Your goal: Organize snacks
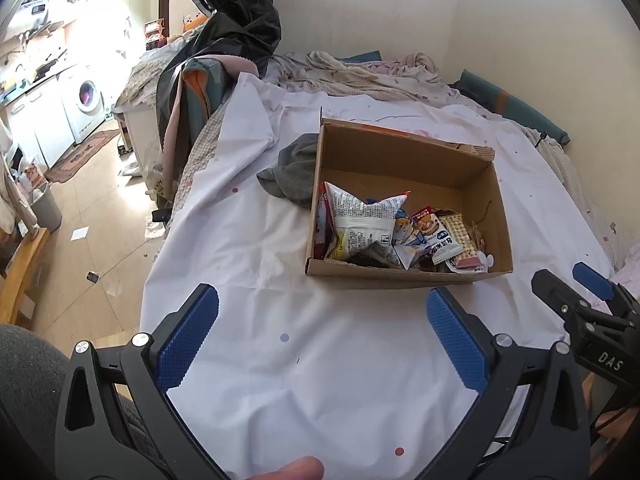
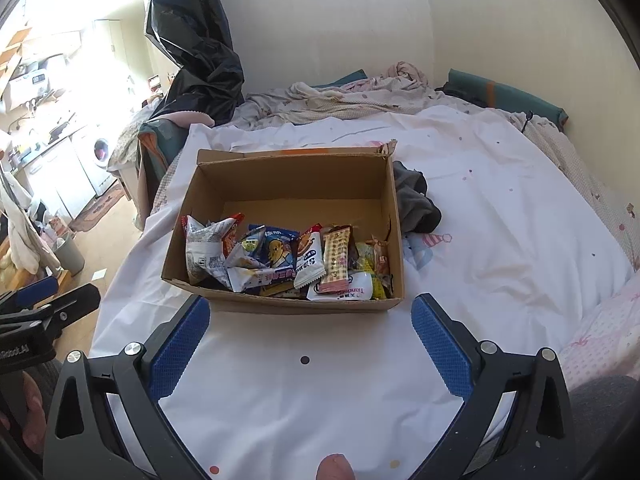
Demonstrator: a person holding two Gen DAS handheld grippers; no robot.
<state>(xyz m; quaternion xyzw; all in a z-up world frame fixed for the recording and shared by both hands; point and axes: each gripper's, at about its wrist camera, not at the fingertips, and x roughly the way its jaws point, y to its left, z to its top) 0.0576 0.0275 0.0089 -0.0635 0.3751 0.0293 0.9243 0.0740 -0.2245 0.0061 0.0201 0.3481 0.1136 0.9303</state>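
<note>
An open cardboard box (image 1: 486, 200) stands on the white sheet of a bed; it also shows in the right wrist view (image 2: 280, 184). Its near half holds several snack packets, among them a big white crumpled bag (image 1: 360, 224) (image 2: 202, 252) and a pink-checked wafer bar (image 1: 464, 236) (image 2: 336, 258). My left gripper (image 1: 322, 336) is open and empty, held above the sheet short of the box. My right gripper (image 2: 310, 340) is open and empty, just before the box's near wall. The right gripper shows at the edge of the left wrist view (image 1: 572, 286), the left at the edge of the right wrist view (image 2: 52, 300).
A grey garment (image 1: 294, 172) (image 2: 418, 200) lies against the box's side. Crumpled bedding (image 2: 344, 96) and a green pillow (image 2: 504, 96) lie by the wall. A black plastic bag (image 1: 232, 16) hangs at the bed's far left. The bed edge drops to a cluttered floor (image 1: 92, 216) on the left.
</note>
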